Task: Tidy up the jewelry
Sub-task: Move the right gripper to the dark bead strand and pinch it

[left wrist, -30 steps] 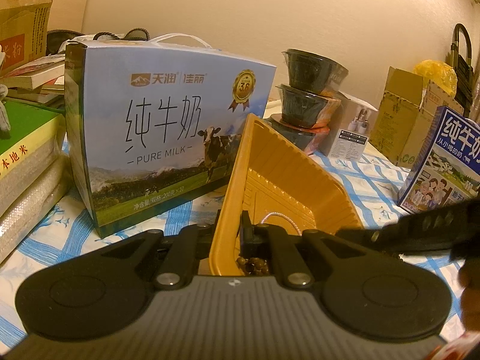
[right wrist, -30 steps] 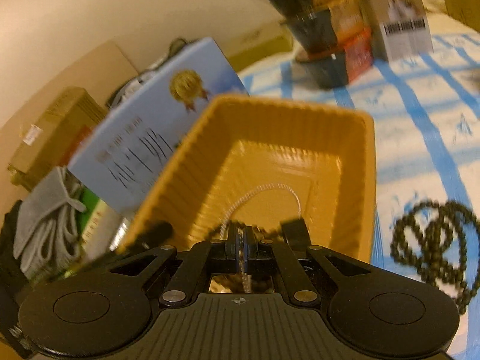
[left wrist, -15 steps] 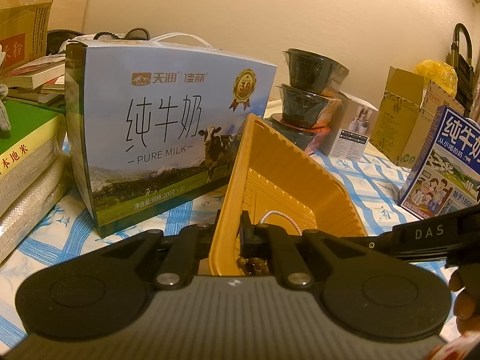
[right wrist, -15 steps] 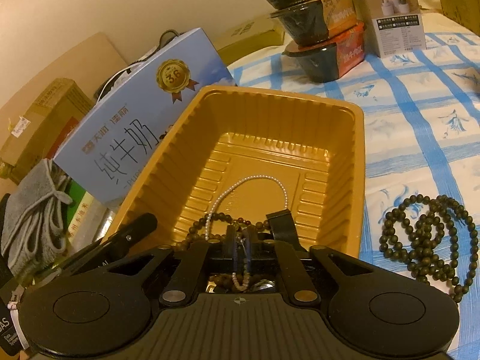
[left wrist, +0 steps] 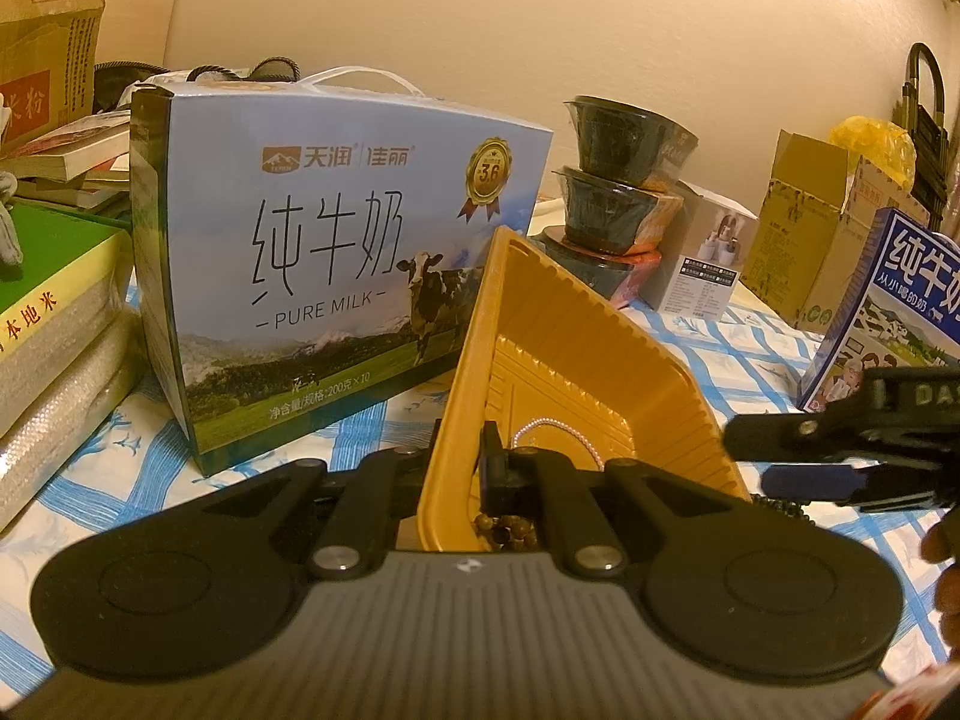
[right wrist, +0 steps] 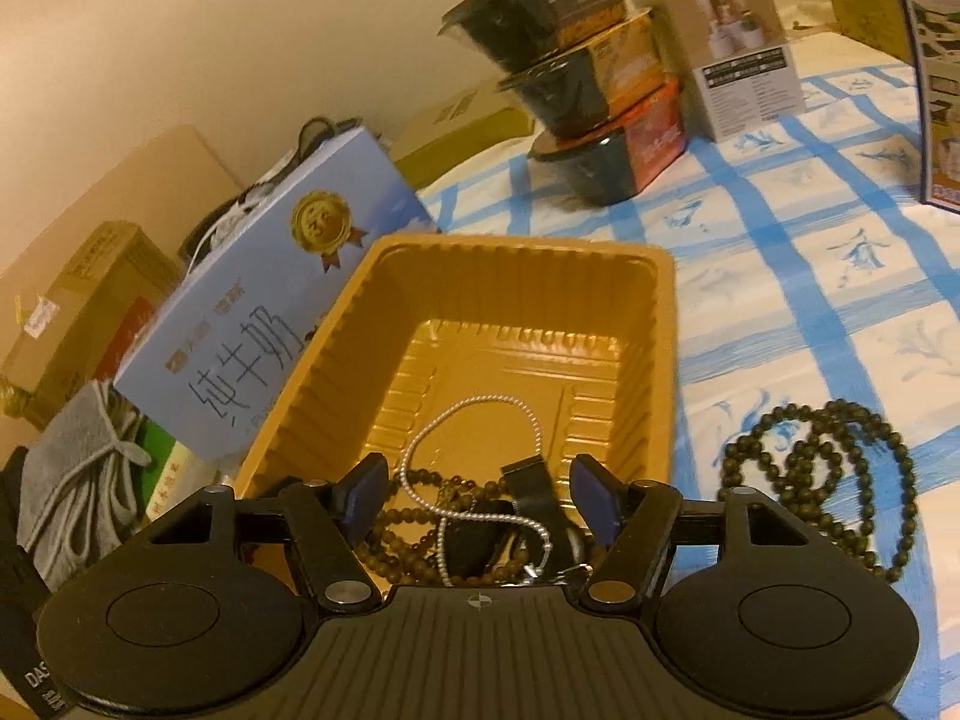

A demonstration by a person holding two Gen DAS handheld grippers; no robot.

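In the left wrist view, the left gripper (left wrist: 474, 468) is sitting at lower centre with its black fingers clamped together on the near wall of the ribbed yellow plastic tray (left wrist: 576, 354), tilting the tray up on edge. A thin white pearl-bead necklace (left wrist: 555, 427) and some brown wooden beads (left wrist: 507, 527) are lying inside the tray, close to the clamped wall. Behind the tray, at centre left, a pale blue "PURE MILK" carton (left wrist: 336, 264) is standing on the blue-checked white tablecloth (left wrist: 744, 336).

In the right wrist view, the right gripper (right wrist: 477, 501) is hovering at lower centre over the tray's near end, its blue-padded jaws opening and standing well apart, pressing on nothing. Beneath and between them the pearl necklace (right wrist: 480, 468) and a brown bead string (right wrist: 414, 531) are resting on the tray floor. At lower right of that frame, a dark green bead necklace (right wrist: 828, 474) is lying coiled on the tablecloth, just beside the tray. A stack of black lidded bowls (right wrist: 576, 78) is standing at upper centre.
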